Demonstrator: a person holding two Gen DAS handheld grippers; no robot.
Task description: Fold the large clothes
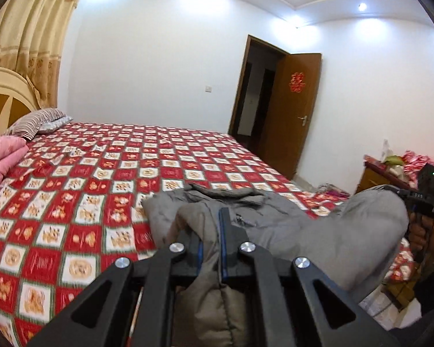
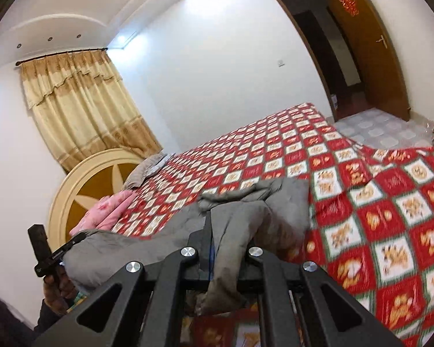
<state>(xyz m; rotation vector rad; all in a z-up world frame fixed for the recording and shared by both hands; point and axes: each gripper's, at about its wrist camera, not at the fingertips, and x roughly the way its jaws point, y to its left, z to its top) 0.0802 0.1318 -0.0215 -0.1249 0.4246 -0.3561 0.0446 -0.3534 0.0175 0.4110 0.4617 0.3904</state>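
Grey padded jacket (image 1: 289, 225) pinched by left tongs (image 1: 211, 231) and right tongs (image 2: 217, 231); near hem raised off bed (image 1: 101, 173); collar end laid flat on bedspread.

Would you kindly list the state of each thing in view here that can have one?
grey padded coat: near edge lifted, far part on the bed.
left hand-held gripper: shut on the coat.
right hand-held gripper: shut on the coat.
door: open.
curtain: drawn.
bedspread: spread over the bed.
pink quilt: folded by the headboard.
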